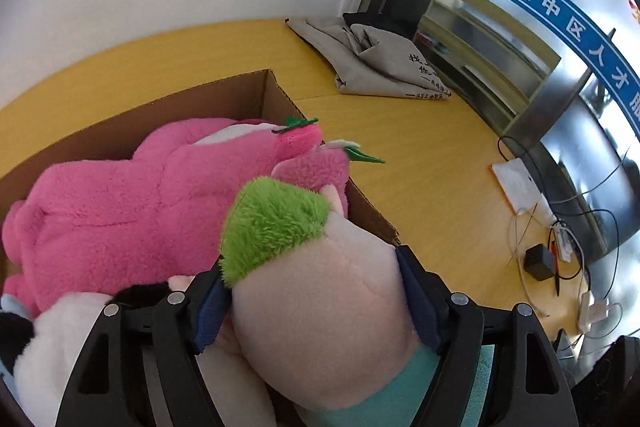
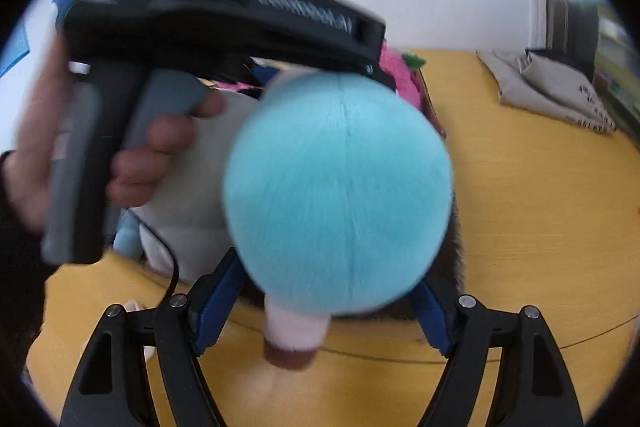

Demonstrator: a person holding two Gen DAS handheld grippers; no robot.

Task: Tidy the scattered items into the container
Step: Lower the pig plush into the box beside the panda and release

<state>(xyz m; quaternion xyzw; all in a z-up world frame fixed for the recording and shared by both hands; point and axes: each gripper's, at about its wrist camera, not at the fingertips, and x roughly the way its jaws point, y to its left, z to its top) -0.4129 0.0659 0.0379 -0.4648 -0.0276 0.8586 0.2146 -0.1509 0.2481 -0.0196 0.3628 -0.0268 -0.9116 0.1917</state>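
Yellow wooden table [image 1: 420,155] carries the brown cardboard box [image 1: 224,99], already crowded by a big pink fleece plush [image 1: 132,195]. The pale pink plush doll with green hair and teal body [image 1: 320,287] sits at the box's near corner, both tools pinching it: left tool [image 1: 316,303] on its head, right tool [image 2: 328,303] around its teal body [image 2: 340,187]. Judged risk: it perches on the pile and rolls over the rim once released.

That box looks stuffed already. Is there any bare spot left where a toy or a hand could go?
The cardboard box is crowded: a big pink plush fills most of it, and the left gripper holds a pale plush with a green tuft at its near corner. Bare yellow table lies between the box, the grey cloth bag and the cables.
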